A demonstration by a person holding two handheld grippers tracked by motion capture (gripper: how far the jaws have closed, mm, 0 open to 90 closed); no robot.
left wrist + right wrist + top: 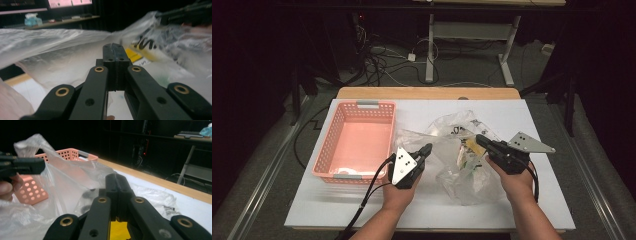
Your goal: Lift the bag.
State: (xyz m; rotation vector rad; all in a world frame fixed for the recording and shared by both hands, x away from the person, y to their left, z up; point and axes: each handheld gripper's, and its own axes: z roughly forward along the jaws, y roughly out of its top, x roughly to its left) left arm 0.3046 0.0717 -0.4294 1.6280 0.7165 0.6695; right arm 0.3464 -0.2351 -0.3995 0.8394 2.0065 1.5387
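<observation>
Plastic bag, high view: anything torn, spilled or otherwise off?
Nothing stands out. The clear plastic bag is crumpled and stretched between the left hand-held gripper and the right hand-held gripper, each shut on its film, with its contents inside. No tear visible. The pink basket sits upright and square on the white table.

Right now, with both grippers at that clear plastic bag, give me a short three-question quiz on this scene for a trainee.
1. True or false: the pink perforated plastic basket holds the clear plastic bag.
2. Which side of the bag does the left gripper pinch, seen from the high view: A) left edge, B) right edge, C) far edge?
3. Fill in: the right gripper is shut on the ____.

Key
1. False: the bag lies on the white table top, beside the basket.
2. A.
3. Bag: both grippers have their jaws closed on its film.
</observation>
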